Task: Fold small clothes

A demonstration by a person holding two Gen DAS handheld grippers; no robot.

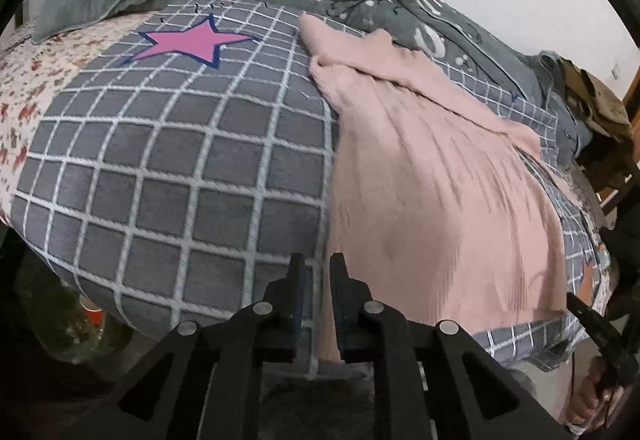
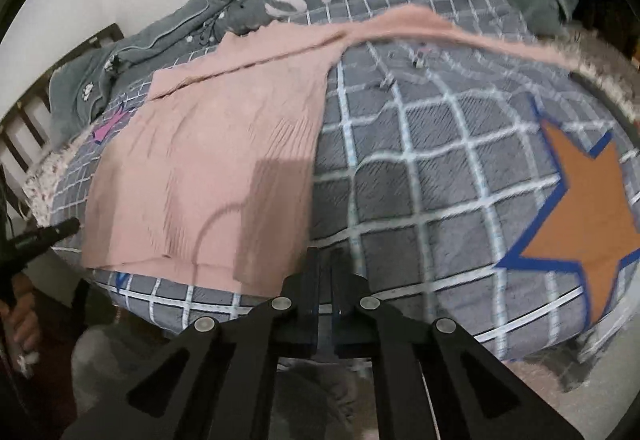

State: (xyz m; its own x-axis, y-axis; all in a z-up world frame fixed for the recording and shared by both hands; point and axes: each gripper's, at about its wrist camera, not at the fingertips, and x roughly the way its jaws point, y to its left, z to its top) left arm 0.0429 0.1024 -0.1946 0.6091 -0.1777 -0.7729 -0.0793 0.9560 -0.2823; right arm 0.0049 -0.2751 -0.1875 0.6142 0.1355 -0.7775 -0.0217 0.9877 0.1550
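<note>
- Centrally, a pink knitted garment (image 1: 432, 176) lies spread flat on the grey checked bedspread (image 1: 168, 168), one sleeve (image 2: 460, 28) stretched away from its body.
- Left gripper (image 1: 317, 268): jaws nearly together at the garment's near left hem; whether the pads pinch the fabric cannot be told.
- Right gripper (image 2: 325, 260): jaws together just beside the garment's near right corner, nothing visible between them.
- A pink star (image 1: 192, 42) lies beyond the garment's left edge; an orange star (image 2: 580, 216) lies beyond its right edge.

Pink ribbed knit garment (image 1: 432, 176); fuzzy checked blanket (image 1: 160, 168); matt black plastic grippers.
</note>
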